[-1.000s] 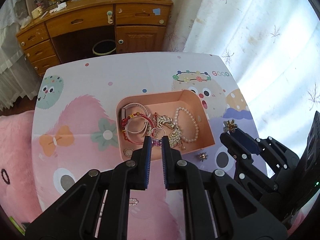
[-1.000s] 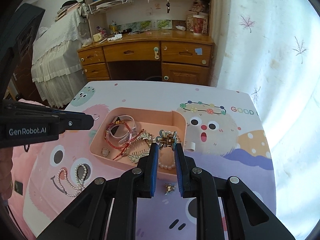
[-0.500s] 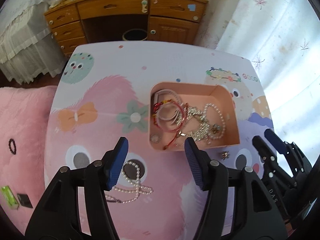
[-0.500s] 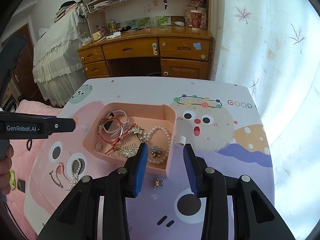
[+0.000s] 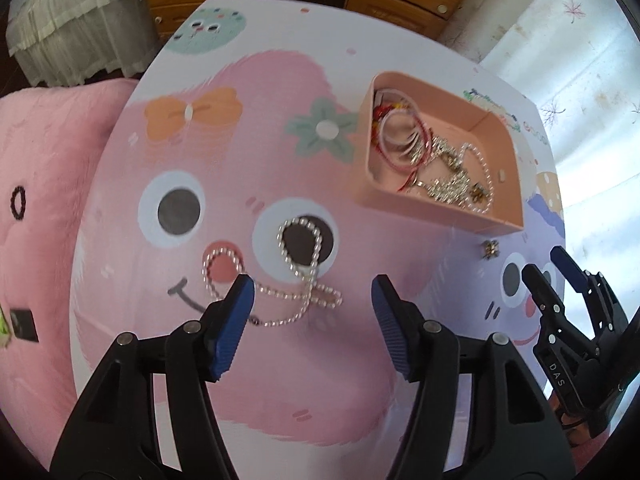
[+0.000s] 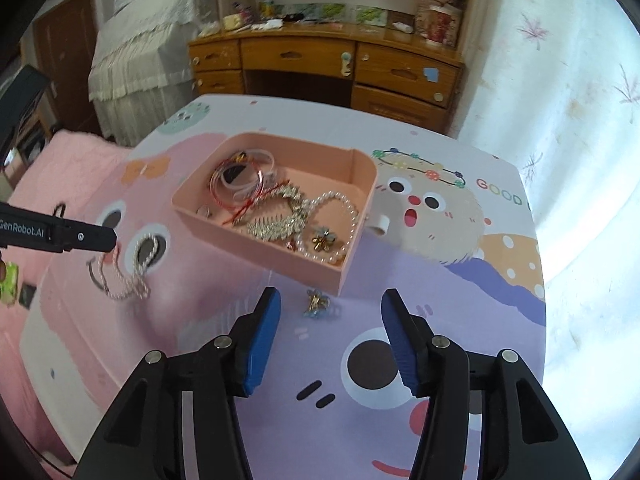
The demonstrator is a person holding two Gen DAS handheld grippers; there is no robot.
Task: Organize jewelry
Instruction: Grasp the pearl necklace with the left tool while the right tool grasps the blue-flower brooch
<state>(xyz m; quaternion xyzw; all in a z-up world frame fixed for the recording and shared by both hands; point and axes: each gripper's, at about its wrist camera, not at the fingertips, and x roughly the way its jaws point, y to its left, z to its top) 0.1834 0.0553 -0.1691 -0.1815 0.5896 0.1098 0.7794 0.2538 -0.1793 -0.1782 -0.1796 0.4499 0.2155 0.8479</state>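
Left gripper [image 5: 312, 290]: spread wide, empty, poised over the pearl necklace [image 5: 276, 276] just ahead, its gap wide enough to straddle the chain.
Right gripper [image 6: 330, 306]: also wide apart, holding nothing; small brooch [image 6: 317, 303] lies between its tips.
Tray [image 6: 256, 236]: beyond the brooch, already holding bracelets, chains, pearls.
Judgement: both loose pieces await collection.

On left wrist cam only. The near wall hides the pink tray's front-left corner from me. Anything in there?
Observer: Yes. A small silver ring lies in that corner of the pink plastic tray.
Operator: And the little charm outside the tray, is the right gripper lined up on it?
Observer: From the right wrist view, the gold-and-blue flower clip lies on the table between the tips of the wide-open right gripper, nearer the left pad and untouched.
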